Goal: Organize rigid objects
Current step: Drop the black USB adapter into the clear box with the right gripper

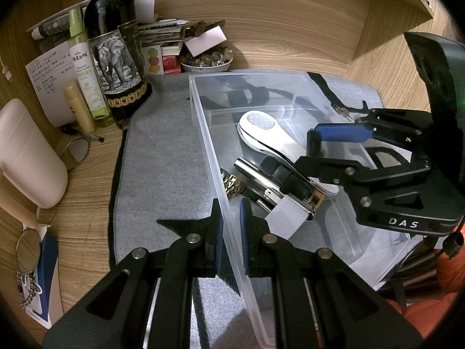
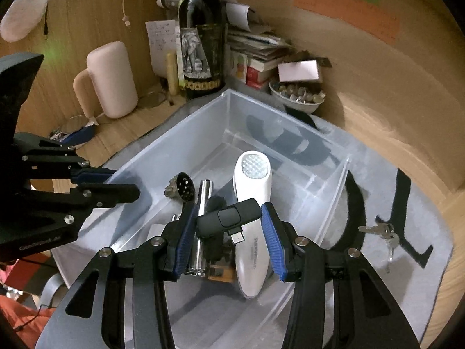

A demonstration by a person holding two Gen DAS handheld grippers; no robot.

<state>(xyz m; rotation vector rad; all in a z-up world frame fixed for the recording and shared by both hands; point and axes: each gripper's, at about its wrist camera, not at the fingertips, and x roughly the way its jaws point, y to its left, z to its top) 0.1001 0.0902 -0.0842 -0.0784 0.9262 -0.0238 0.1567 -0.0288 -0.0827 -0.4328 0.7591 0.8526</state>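
Clear plastic bin [image 1: 203, 122] sits on the grey mat [image 1: 162, 157] on the counter. Left gripper [image 1: 231, 226] has its jaws pinched together on the bin's near wall, steadying it. Right gripper [image 2: 226, 232] hangs over the bin interior, jaws clamped on a small black USB-C dongle [image 2: 228, 218], one pad on each end, plug pointing down. Dongle is above the bin contents, not yet set down.

Already in the bin: white handheld device [image 2: 252, 203] with the gridded head, chrome cylinder [image 2: 205, 195], a metal-band watch [image 1: 232, 184], and some black and white bits under them that I can't identify.

Still out, as far as visible: keys [image 2: 383, 232] on the mat to the right of the bin, with a black strap [image 2: 404, 203] by them. Whether the wine bottle [image 1: 116, 58], spray bottle [image 1: 84, 67] and the bowl of small stones [image 1: 206, 59] count as task items I can't tell.

Judgement: past midway. Dongle drop is the current step; keys look like the next candidate.
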